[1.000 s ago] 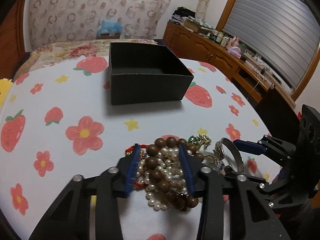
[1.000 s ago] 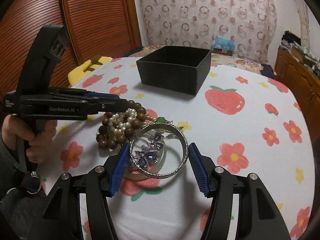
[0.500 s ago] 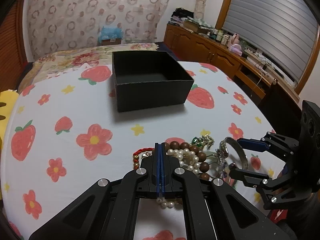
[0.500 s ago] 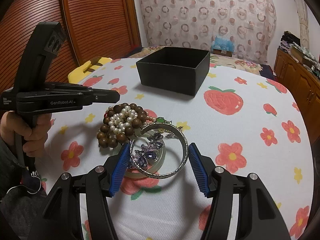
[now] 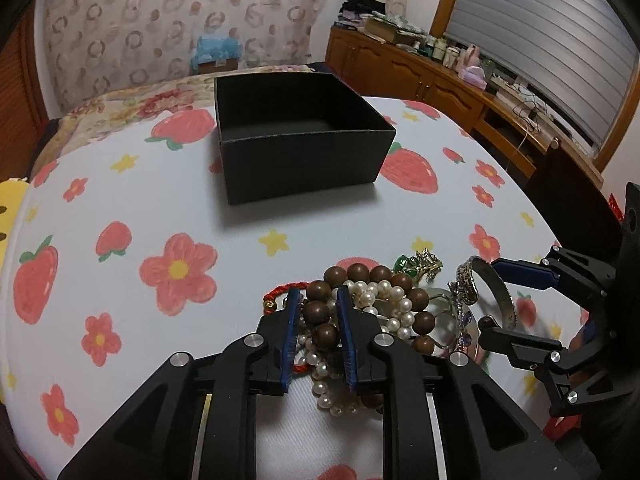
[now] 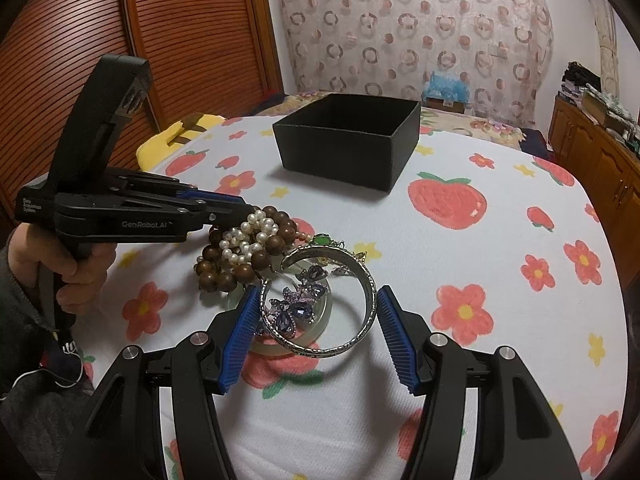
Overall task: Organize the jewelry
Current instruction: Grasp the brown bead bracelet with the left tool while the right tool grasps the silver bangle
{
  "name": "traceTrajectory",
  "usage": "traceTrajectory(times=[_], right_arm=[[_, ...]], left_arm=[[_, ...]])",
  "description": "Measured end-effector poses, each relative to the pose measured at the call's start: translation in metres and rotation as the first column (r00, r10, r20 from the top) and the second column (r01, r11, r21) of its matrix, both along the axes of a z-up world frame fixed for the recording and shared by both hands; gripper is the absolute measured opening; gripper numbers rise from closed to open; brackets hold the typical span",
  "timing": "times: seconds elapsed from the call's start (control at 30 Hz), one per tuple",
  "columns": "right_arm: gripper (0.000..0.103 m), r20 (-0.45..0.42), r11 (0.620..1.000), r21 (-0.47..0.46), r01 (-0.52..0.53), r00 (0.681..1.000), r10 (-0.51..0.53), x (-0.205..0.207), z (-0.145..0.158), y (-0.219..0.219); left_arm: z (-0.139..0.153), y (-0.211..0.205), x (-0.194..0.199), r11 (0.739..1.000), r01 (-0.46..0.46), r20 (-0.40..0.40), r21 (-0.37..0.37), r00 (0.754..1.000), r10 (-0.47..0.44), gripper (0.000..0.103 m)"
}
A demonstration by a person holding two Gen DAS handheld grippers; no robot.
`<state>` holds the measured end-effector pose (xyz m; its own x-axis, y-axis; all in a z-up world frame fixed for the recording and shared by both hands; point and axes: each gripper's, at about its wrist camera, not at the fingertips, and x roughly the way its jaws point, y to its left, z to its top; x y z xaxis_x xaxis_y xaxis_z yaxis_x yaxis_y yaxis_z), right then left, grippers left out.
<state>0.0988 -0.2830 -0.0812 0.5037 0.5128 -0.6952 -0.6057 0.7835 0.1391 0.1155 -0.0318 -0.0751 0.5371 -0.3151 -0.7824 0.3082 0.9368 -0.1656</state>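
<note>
Centrally, jewelry pile: a heap on the strawberry-print cloth of the worktop, well short of the black box.
Brown bead bracelet: tangled with the pearl strand at the pile's left side.
Left hand-held gripper: narrow gap, jaws opening; brown beads sit between the blue pads, which look to touch them.
Silver bangle: lies over a pale ring and purple-stone piece on the pile's right side.
Right hand-held gripper: jaws wide, one either side of the bangle, no clear squeeze on it.
Green-stone piece: just beyond the bangle.
Black box: open-topped, interior looks empty, further back on the cloth.
Hand: wrapped round the left handle.
</note>
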Motion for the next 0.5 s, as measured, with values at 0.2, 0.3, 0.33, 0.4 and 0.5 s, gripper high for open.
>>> traceTrajectory(times=[0.2,0.3,0.33,0.4,0.5], right_arm=[[0.062,0.009,1.000,-0.001,0.000,1.000,0.000,0.002,0.003,0.001],[0.062,0.015,1.000,-0.004,-0.003,1.000,0.003,0.002,0.006,0.003],[0.062,0.018,1.000,-0.004,-0.004,1.000,0.004,0.002,0.007,0.002],[0.062,0.027,1.000,-0.005,-0.007,1.000,0.007,0.003,0.011,0.004],[0.062,0.039,1.000,-0.007,-0.010,0.999,0.010,0.004,0.015,0.005]], left_arm=[[0.012,0.000,-0.010,1.000,0.005,0.053,-0.008,0.999,-0.005,0.012],[0.030,-0.001,-0.019,1.000,0.012,0.102,-0.023,0.995,-0.009,0.012],[0.035,-0.002,-0.021,1.000,0.014,0.116,-0.026,0.993,-0.011,0.012],[0.047,-0.005,-0.026,0.999,0.020,0.150,-0.028,0.989,-0.016,0.012],[0.064,-0.009,-0.028,1.000,0.017,0.198,-0.017,0.980,-0.013,0.012]])
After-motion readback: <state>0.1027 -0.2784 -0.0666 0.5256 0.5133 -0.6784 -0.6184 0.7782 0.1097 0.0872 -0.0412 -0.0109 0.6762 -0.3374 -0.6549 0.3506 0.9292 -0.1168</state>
